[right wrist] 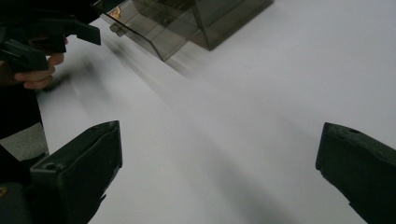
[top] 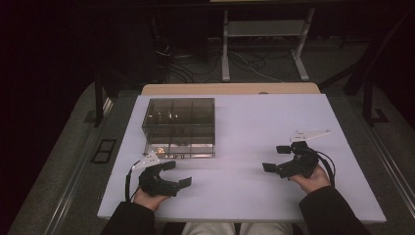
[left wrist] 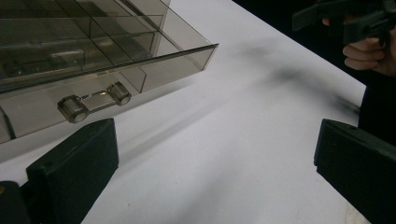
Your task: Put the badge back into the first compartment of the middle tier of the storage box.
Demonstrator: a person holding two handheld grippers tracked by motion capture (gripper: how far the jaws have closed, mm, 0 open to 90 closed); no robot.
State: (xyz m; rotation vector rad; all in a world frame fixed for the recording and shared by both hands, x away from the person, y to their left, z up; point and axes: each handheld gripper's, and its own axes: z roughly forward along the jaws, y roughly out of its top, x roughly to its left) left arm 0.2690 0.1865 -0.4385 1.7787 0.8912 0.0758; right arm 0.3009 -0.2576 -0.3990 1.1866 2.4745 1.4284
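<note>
The smoked clear drawer box (top: 179, 126) sits left of centre on the white table (top: 274, 196), its bottom drawer's handle (left wrist: 94, 101) just ahead of the left gripper (top: 169, 174), jaws wide. Centre them on the handle bar, close, pull straight (the box may slide). The right gripper (top: 278, 159), also wide and empty, could steady it.

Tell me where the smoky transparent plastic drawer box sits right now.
In the high view, the smoky transparent plastic drawer box sits left of centre on the white table, just beyond the left gripper, its bottom drawer pulled slightly out.
</note>
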